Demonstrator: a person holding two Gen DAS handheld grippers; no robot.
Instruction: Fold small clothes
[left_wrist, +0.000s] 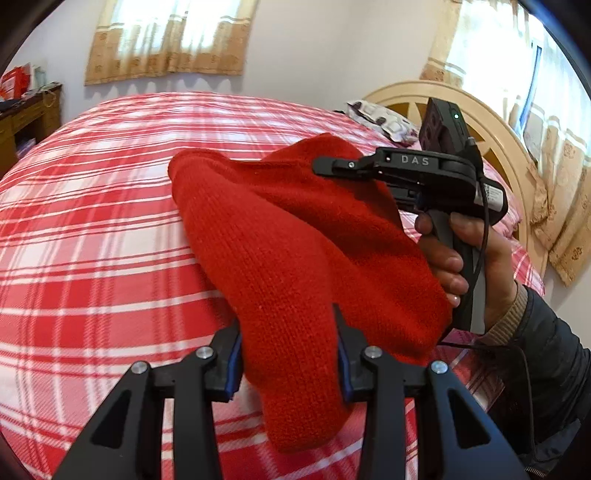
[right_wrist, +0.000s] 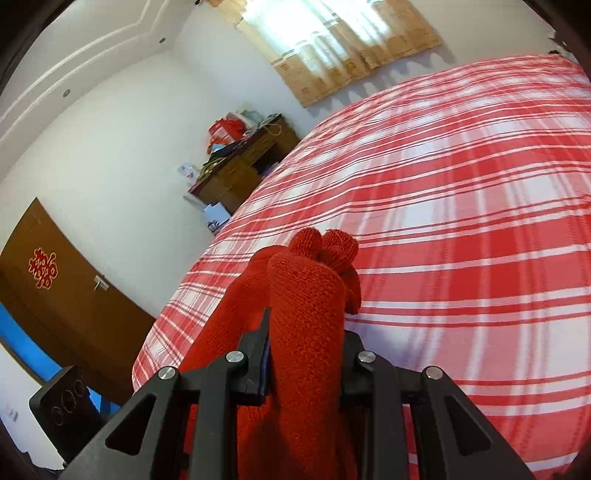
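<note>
Red knit garment (left_wrist: 295, 251) bunched, lifted above plaid bed (left_wrist: 92, 221)

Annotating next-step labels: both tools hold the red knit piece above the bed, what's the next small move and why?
Probably lower both together until the red knit garment lies on the plaid bedspread. The left tool and right tool each pinch it and it hangs bunched between them, so no clean fold can be made yet.

The red knit piece (left_wrist: 295, 258) covers the right tongs' (left_wrist: 321, 166) tips. The items on the far dresser (right_wrist: 236, 173) are too small to identify.
</note>
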